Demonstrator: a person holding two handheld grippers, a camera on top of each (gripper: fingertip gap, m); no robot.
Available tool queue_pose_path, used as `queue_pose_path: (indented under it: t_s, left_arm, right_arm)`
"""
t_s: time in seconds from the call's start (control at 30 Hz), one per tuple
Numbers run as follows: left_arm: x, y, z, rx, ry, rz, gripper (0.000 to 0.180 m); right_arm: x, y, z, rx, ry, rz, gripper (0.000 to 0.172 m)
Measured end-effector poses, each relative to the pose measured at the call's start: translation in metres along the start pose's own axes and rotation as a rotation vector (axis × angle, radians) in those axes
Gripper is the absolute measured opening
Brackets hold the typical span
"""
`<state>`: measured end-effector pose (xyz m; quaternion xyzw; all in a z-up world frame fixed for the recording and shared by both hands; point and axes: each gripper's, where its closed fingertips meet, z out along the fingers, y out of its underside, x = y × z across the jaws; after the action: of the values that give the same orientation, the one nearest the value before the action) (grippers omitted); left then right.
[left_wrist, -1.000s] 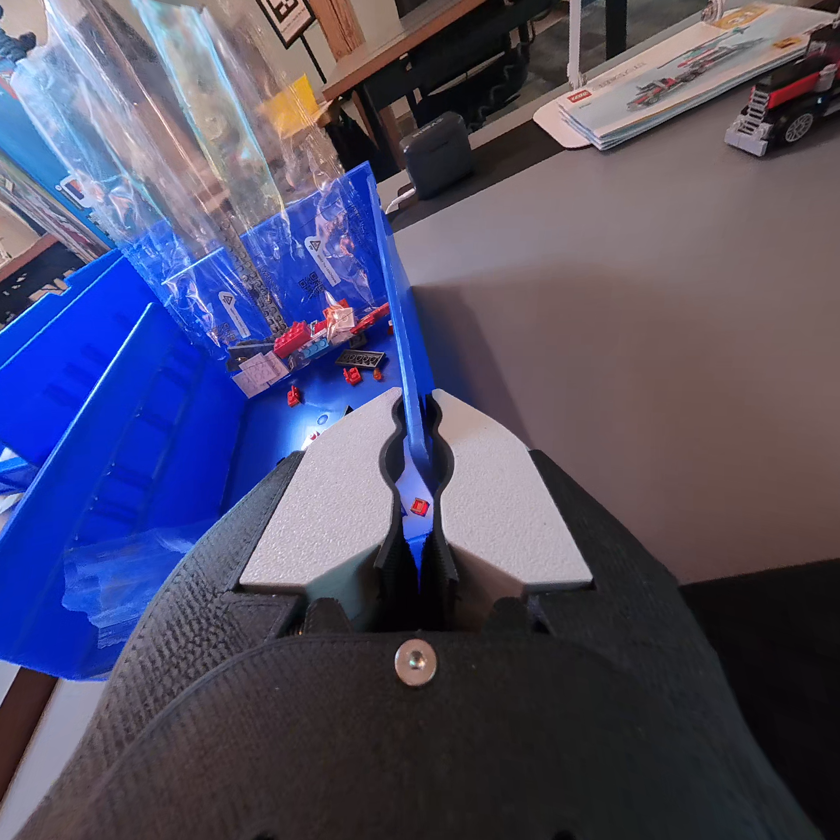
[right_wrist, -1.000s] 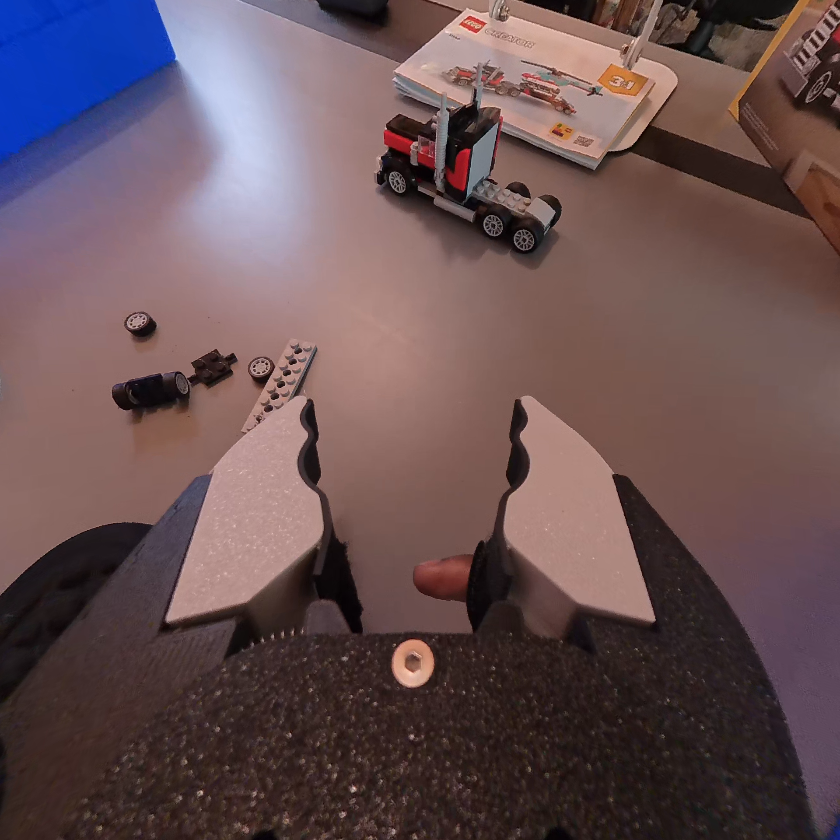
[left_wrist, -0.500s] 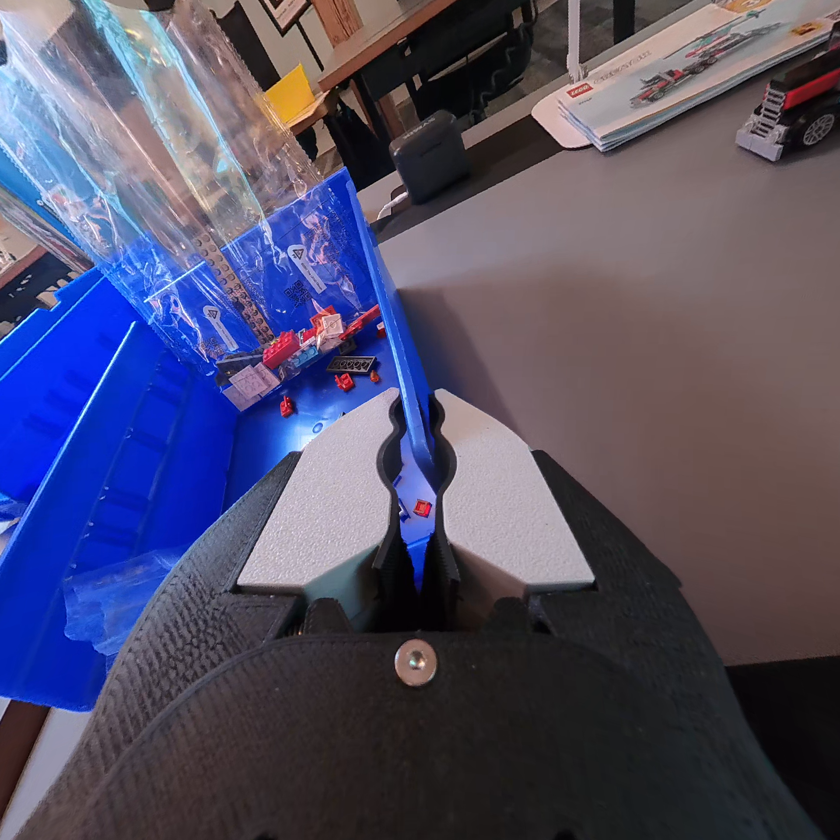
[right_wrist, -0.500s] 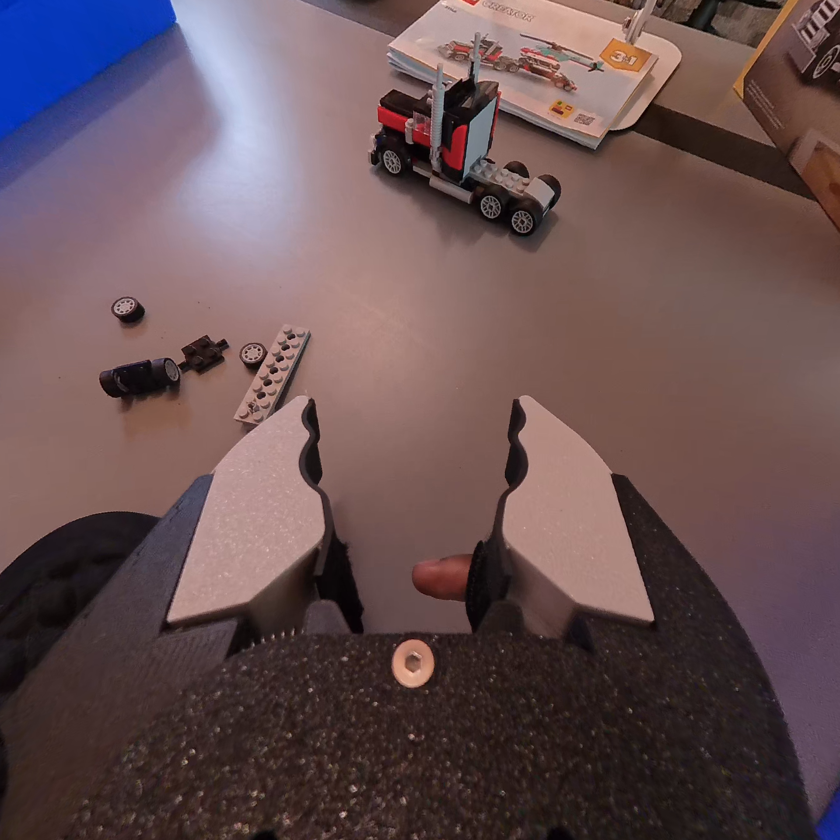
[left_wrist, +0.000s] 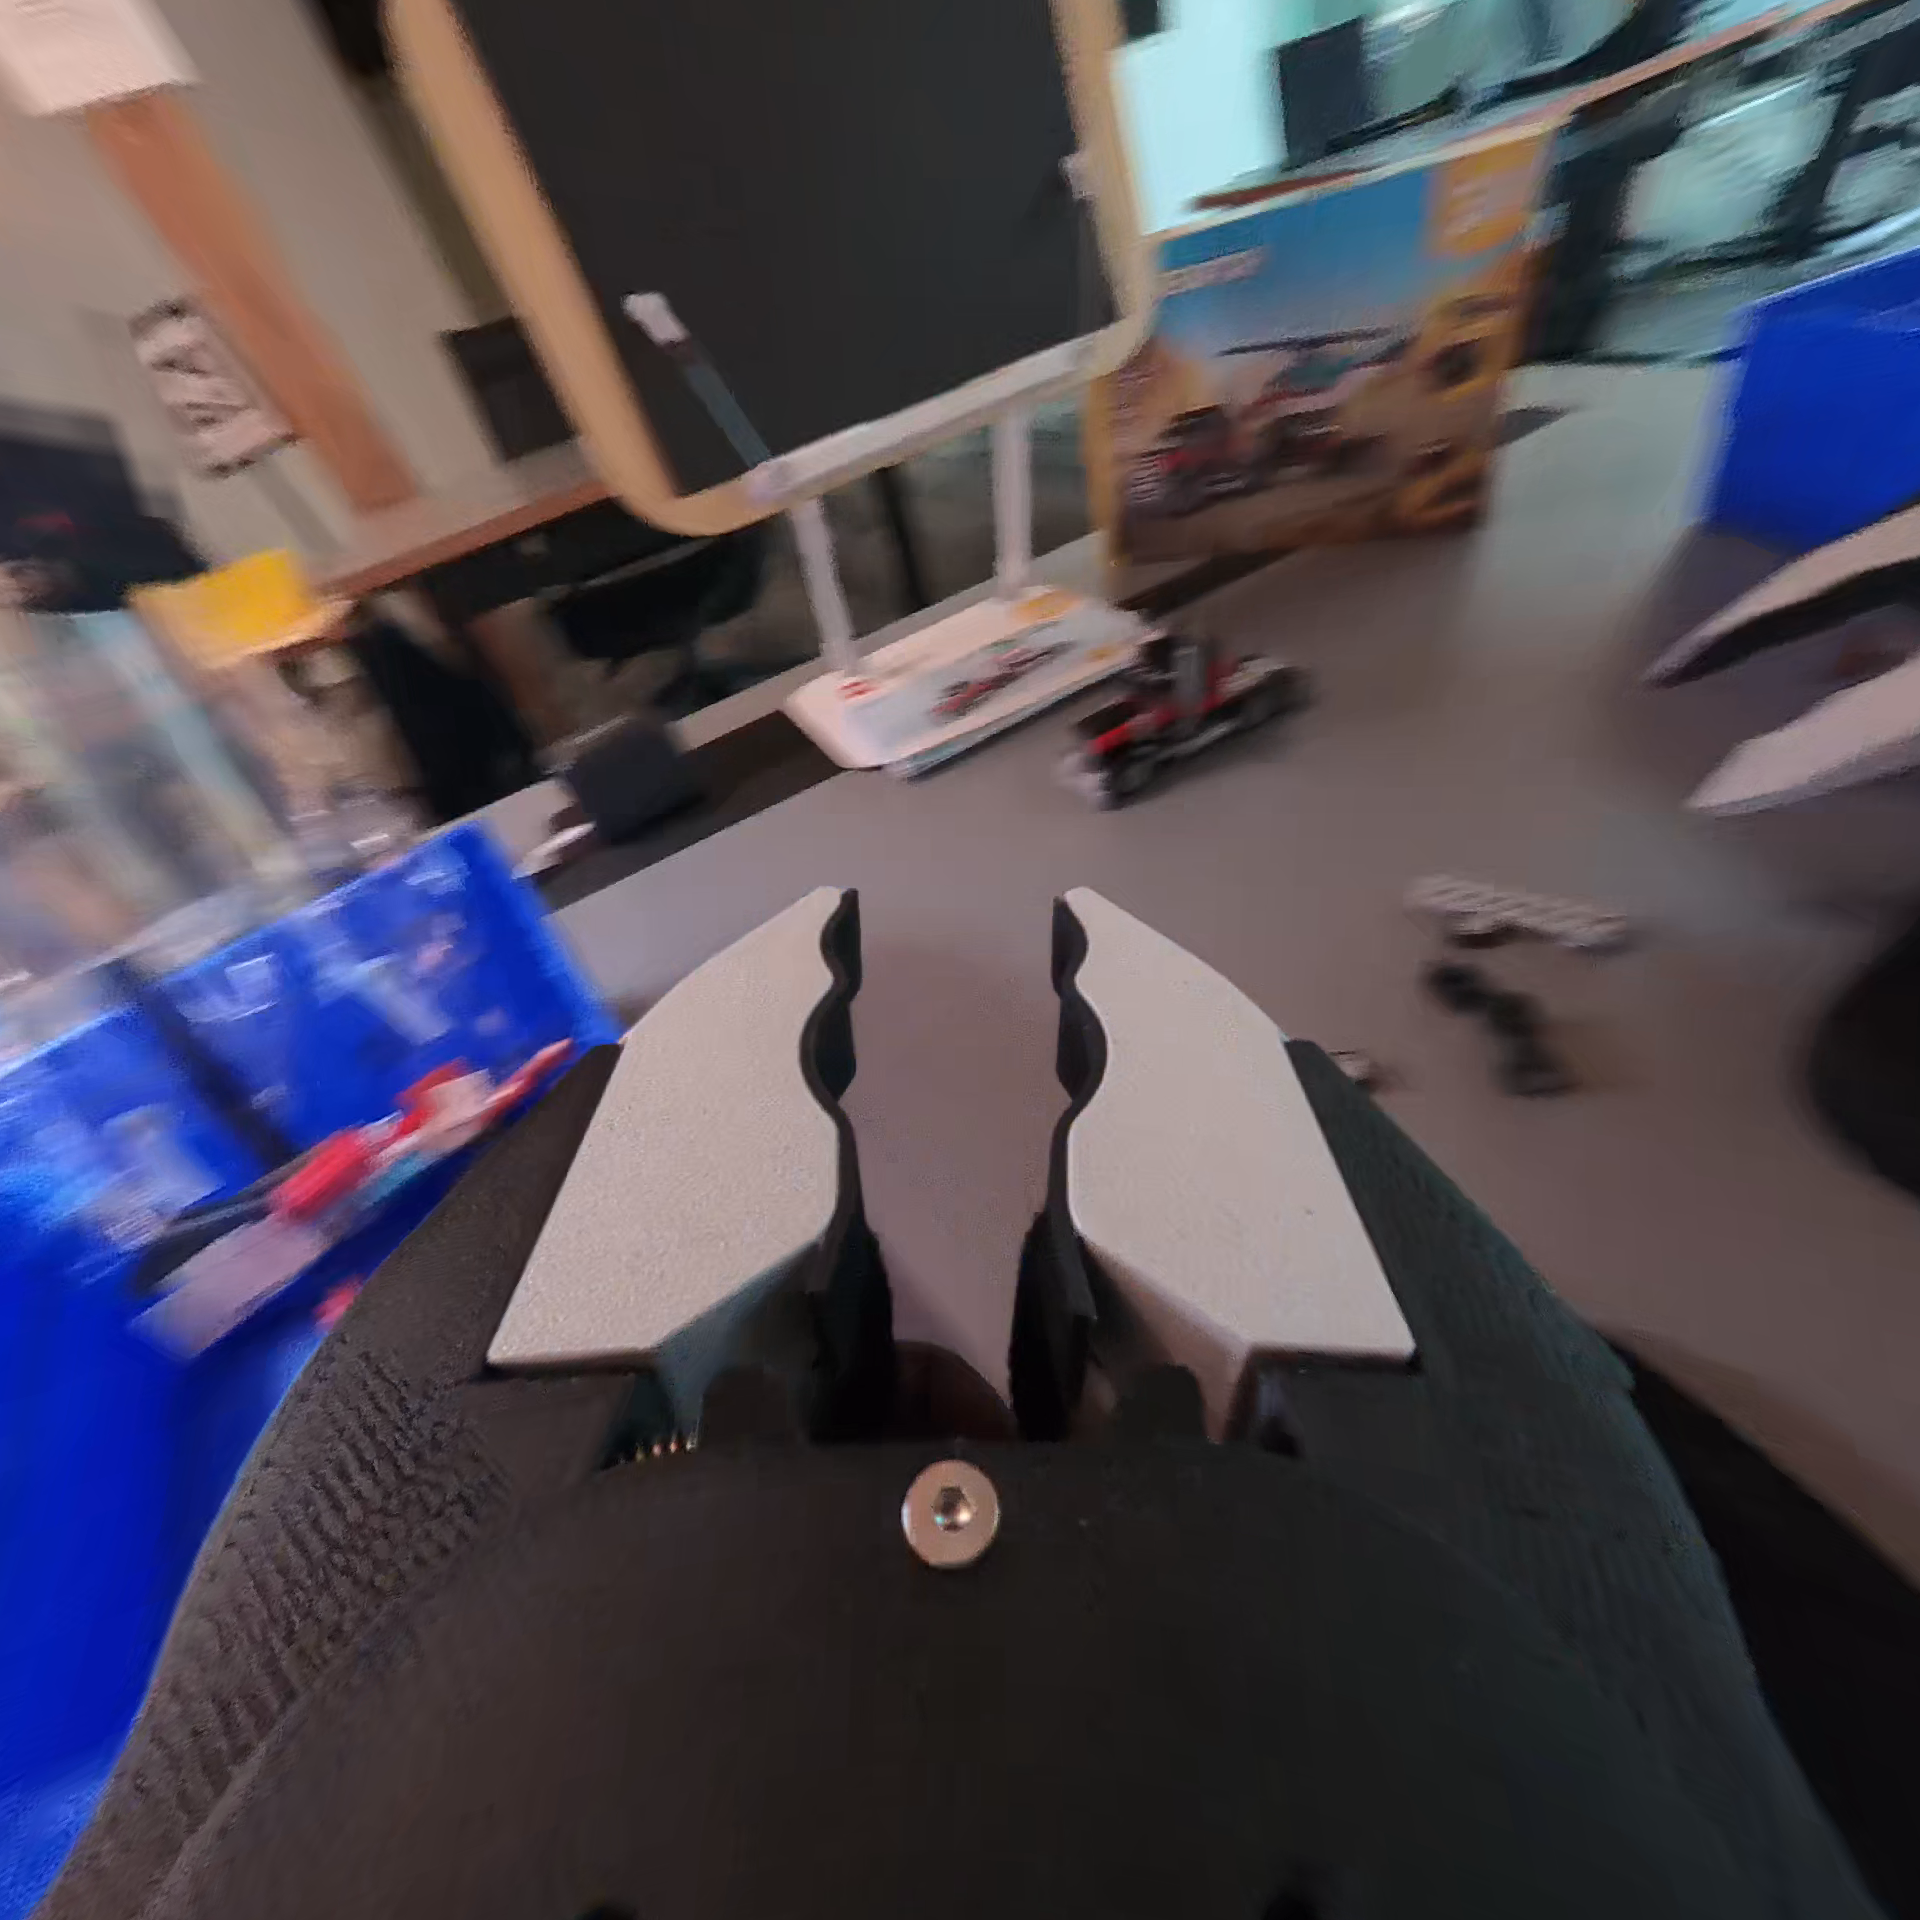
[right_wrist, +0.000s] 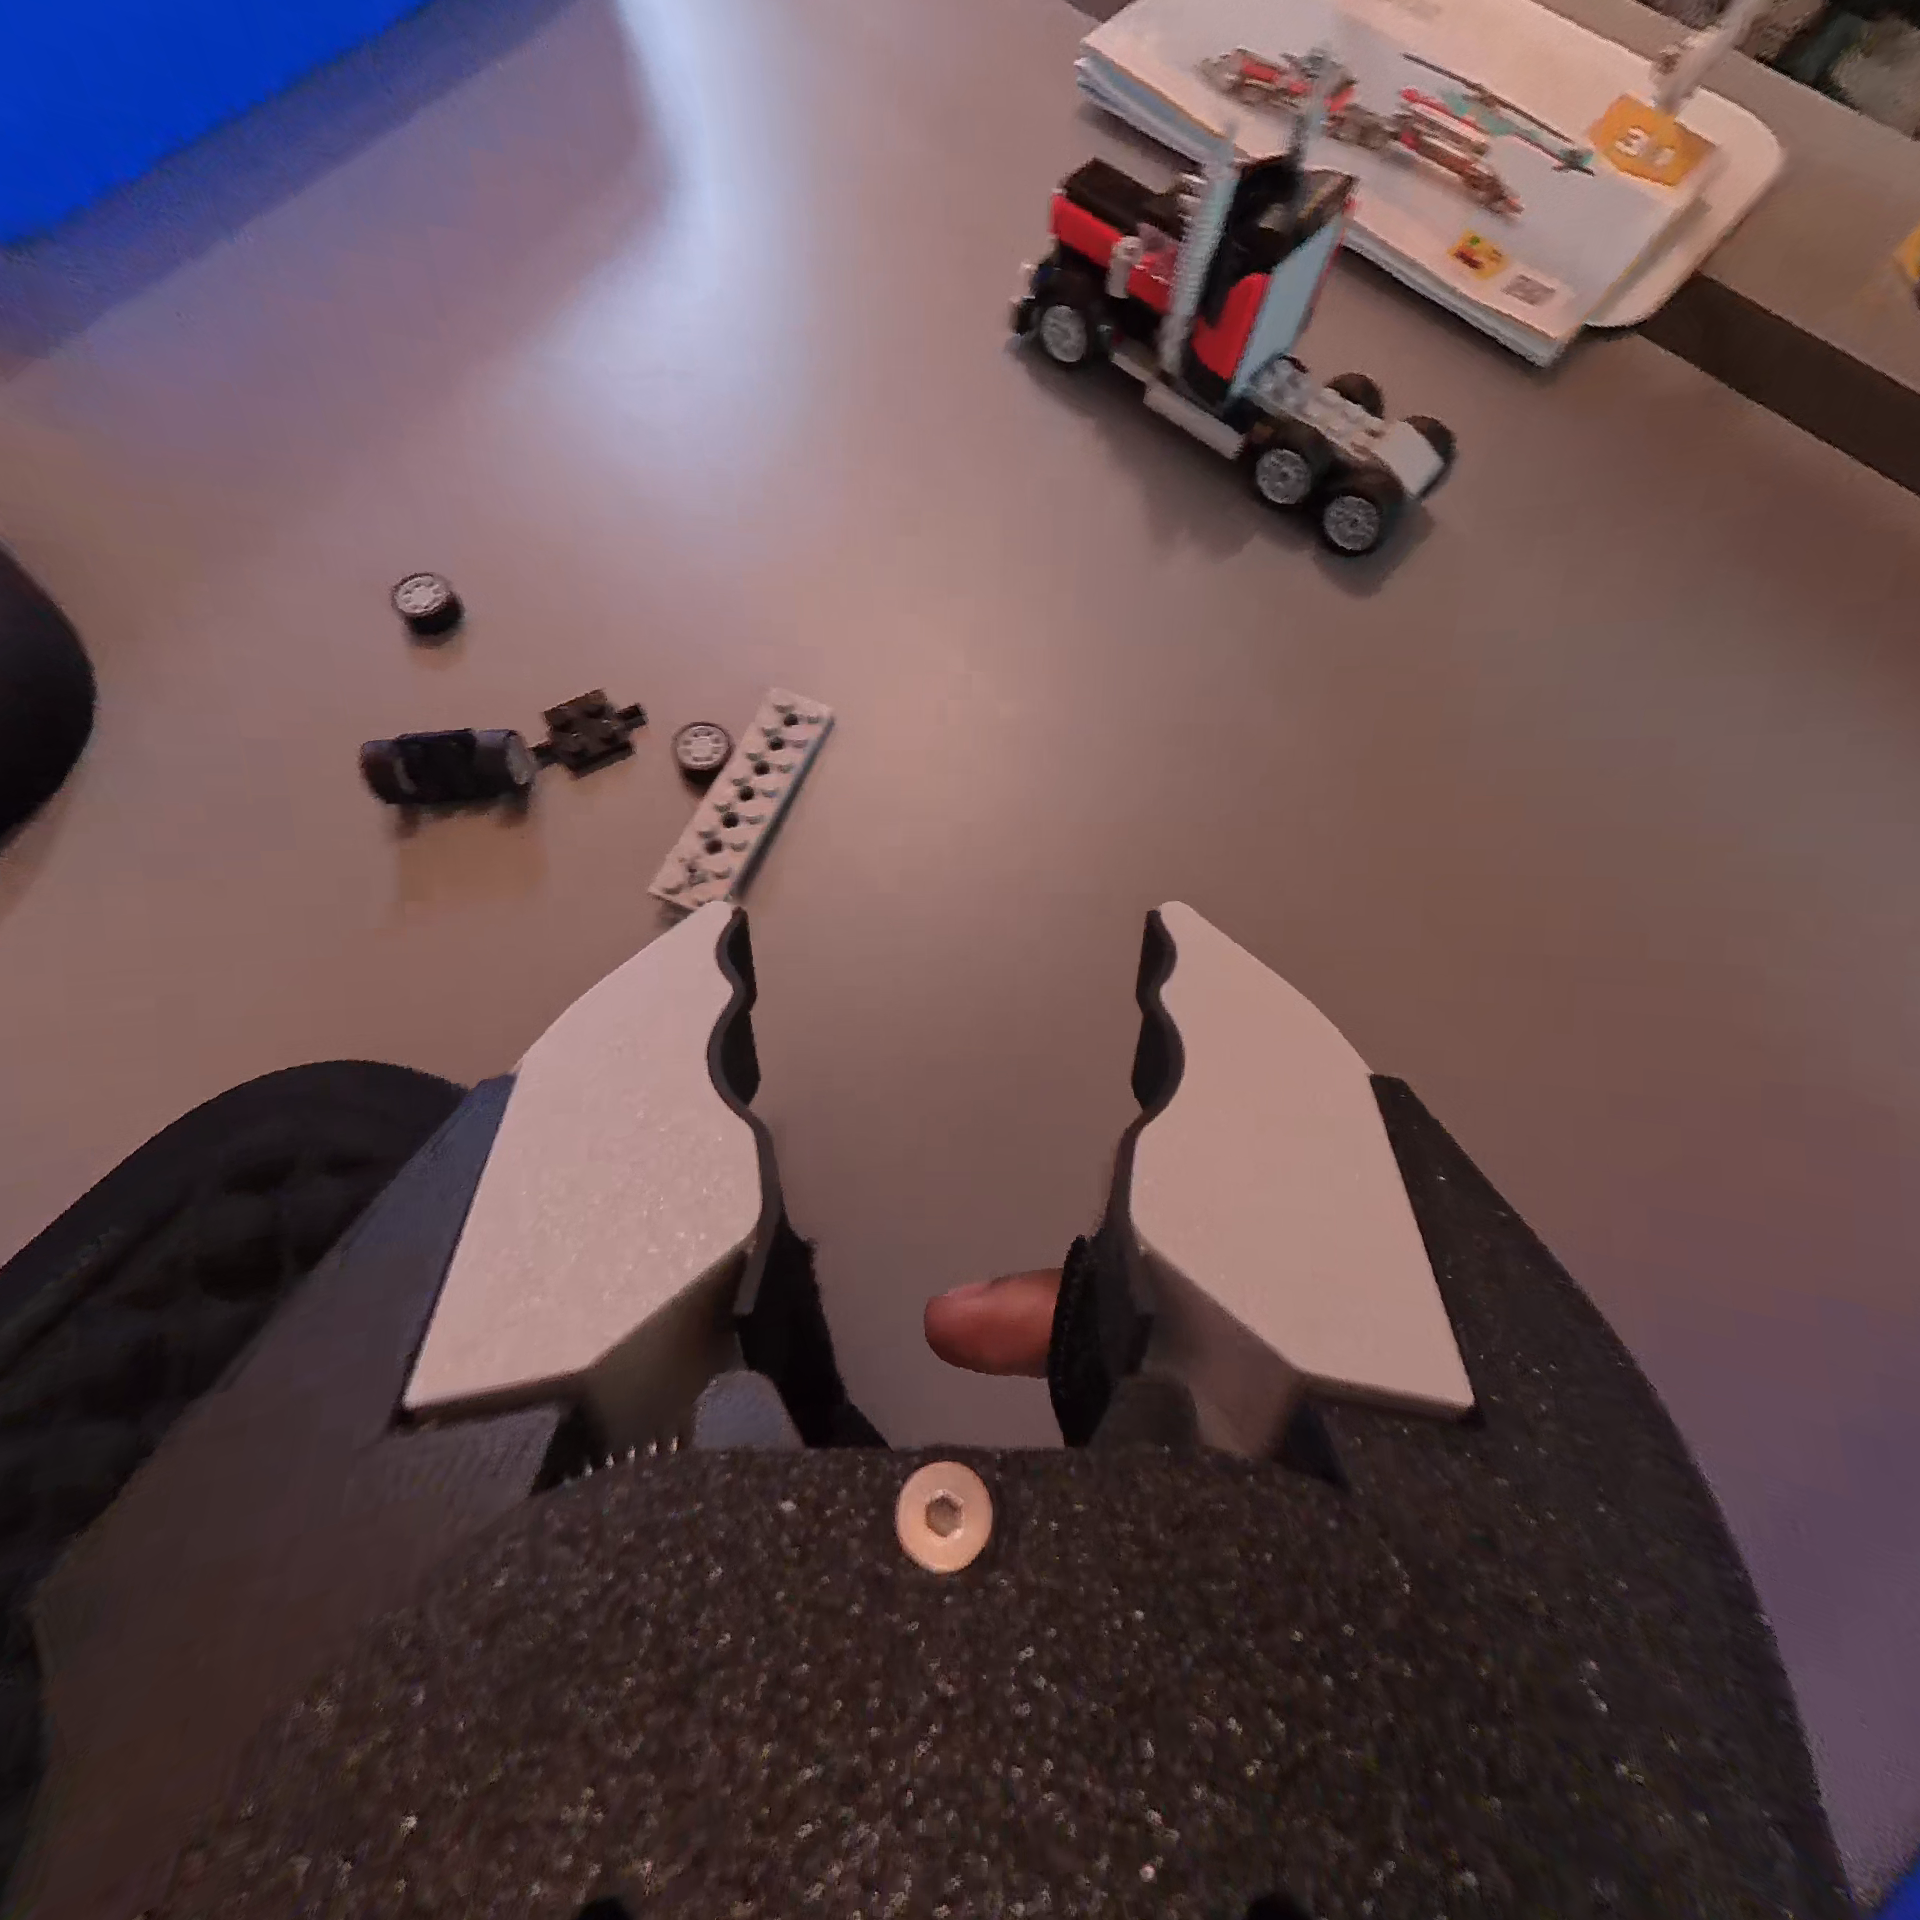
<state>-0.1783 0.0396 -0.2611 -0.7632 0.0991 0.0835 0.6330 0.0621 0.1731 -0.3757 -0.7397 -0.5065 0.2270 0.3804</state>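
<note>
Right wrist view, grey plate (right_wrist: 745, 798) lengthwise up-right, near right gripper (right_wrist: 943, 925)

In the right wrist view the table (right_wrist: 1039, 727) fills the frame. A toy truck (right_wrist: 1226, 343) stands on it at upper right, with a booklet (right_wrist: 1434, 156) behind it. At centre left lies a flat studded plate (right_wrist: 743, 795), one wheel (right_wrist: 702, 746) touching its left edge; an axle piece (right_wrist: 592, 727) and a roller (right_wrist: 447, 764) lie farther left, another wheel (right_wrist: 426, 600) above them. A bin (left_wrist: 260, 1039) sits at the left of the left wrist view, a box (left_wrist: 1309, 374) at upper right.
</note>
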Motion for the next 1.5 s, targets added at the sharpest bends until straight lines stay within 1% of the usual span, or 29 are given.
queue_pose_path:
  t_s: [0.03,0.07,0.13,0.2,0.27,0.33,0.37,0.4,0.47,0.53,0.6,0.73,0.83,0.97,1.03,1.13,1.23,1.33,1.5]
  left_arm:
    - [0.018,-0.003,0.005,0.006,0.097,-0.012,0.036]
    - [0.038,0.002,0.012,-0.02,0.207,-0.009,0.036]
    - [0.074,0.027,0.028,-0.149,0.392,-0.009,0.039]
    - [0.099,0.05,0.042,-0.234,0.496,0.0,0.04]
    - [0.12,0.063,0.052,-0.28,0.578,0.006,0.04]
    - [0.143,0.07,0.054,-0.318,0.677,0.002,0.037]
    - [0.15,0.074,0.055,-0.349,0.702,0.03,0.035]
    - [0.154,0.078,0.056,-0.375,0.707,0.068,0.035]
    - [0.162,0.078,0.057,-0.369,0.724,0.114,0.028]
    - [0.169,0.077,0.059,-0.368,0.737,0.117,0.023]
    - [0.171,0.08,0.065,-0.4,0.726,0.106,0.019]
    - [0.176,0.082,0.073,-0.446,0.739,0.046,0.022]
    - [0.179,0.086,0.073,-0.476,0.755,0.038,0.026]
    - [0.183,0.093,0.073,-0.53,0.786,0.034,0.024]
    - [0.182,0.092,0.073,-0.527,0.793,0.003,0.021]
    - [0.177,0.081,0.075,-0.481,0.817,-0.121,0.022]
    - [0.172,0.071,0.074,-0.435,0.857,-0.235,0.029]
    - [0.172,0.064,0.07,-0.388,0.889,-0.254,0.03]
    - [0.176,0.053,0.064,-0.313,0.936,-0.24,0.016]
  right_arm:
    - [-0.006,-0.001,0.002,-0.003,-0.026,-0.024,0.069]
    - [-0.012,-0.002,0.004,-0.008,-0.054,-0.047,0.065]
    - [-0.026,-0.004,0.009,-0.015,-0.118,-0.085,0.058]
    - [-0.039,-0.008,0.012,-0.002,-0.182,-0.113,0.04]
    - [-0.05,-0.013,0.015,0.019,-0.24,-0.123,0.02]
    - [-0.059,-0.016,0.017,0.021,-0.286,-0.128,0.008]
    - [-0.064,-0.016,0.019,0.018,-0.31,-0.139,0.008]
    - [-0.069,-0.016,0.021,0.014,-0.331,-0.16,0.008]
    - [-0.077,-0.016,0.026,0.006,-0.356,-0.204,0.014]
    - [-0.086,-0.015,0.032,-0.011,-0.389,-0.244,0.015]
    - [-0.092,-0.015,0.04,-0.026,-0.409,-0.266,0.015]
    - [-0.102,-0.012,0.053,-0.067,-0.457,-0.278,0.014]
    - [-0.104,-0.009,0.057,-0.079,-0.466,-0.274,0.012]
    - [-0.106,-0.009,0.058,-0.076,-0.474,-0.284,0.007]
    - [-0.105,-0.017,0.058,-0.017,-0.445,-0.294,0.007]
    - [-0.104,-0.033,0.052,0.099,-0.395,-0.364,0.006]
    - [-0.109,-0.05,0.043,0.231,-0.351,-0.462,0.006]
    - [-0.113,-0.06,0.037,0.315,-0.326,-0.505,0.006]
    - [-0.116,-0.071,0.029,0.403,-0.324,-0.478,0.006]
